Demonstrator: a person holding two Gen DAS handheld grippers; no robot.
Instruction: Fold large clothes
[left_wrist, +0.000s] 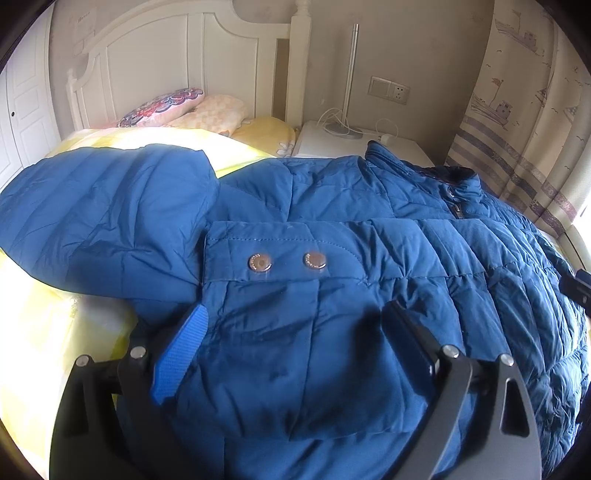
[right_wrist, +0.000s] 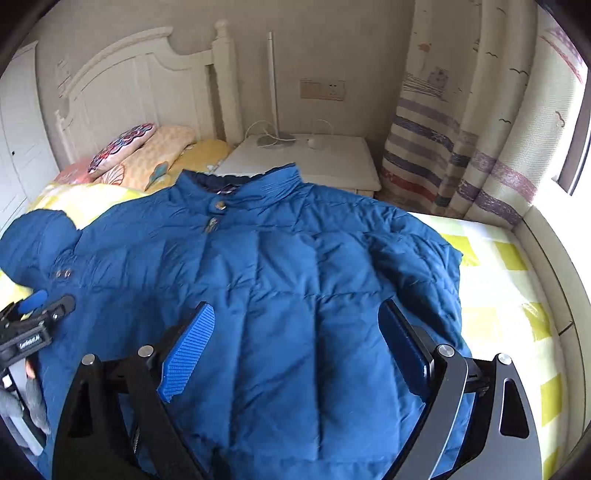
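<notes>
A large blue padded jacket (right_wrist: 288, 266) lies front up on the bed, collar toward the headboard. In the left wrist view the jacket (left_wrist: 332, 229) shows a cuff tab with two metal snaps (left_wrist: 288, 261), and one sleeve (left_wrist: 103, 218) is spread to the left. My left gripper (left_wrist: 295, 317) is open, its fingers straddling the jacket's fabric just above it. It also shows in the right wrist view (right_wrist: 40, 302) at the left edge. My right gripper (right_wrist: 295, 317) is open over the jacket's lower front, fingers apart with nothing between them.
The bed has a yellow checked sheet (right_wrist: 509, 295). Pillows (right_wrist: 147, 151) lie by the white headboard (right_wrist: 140, 85). A white nightstand (right_wrist: 314, 155) with a lamp pole and cables stands beyond the collar. A patterned curtain (right_wrist: 461, 147) hangs at the right.
</notes>
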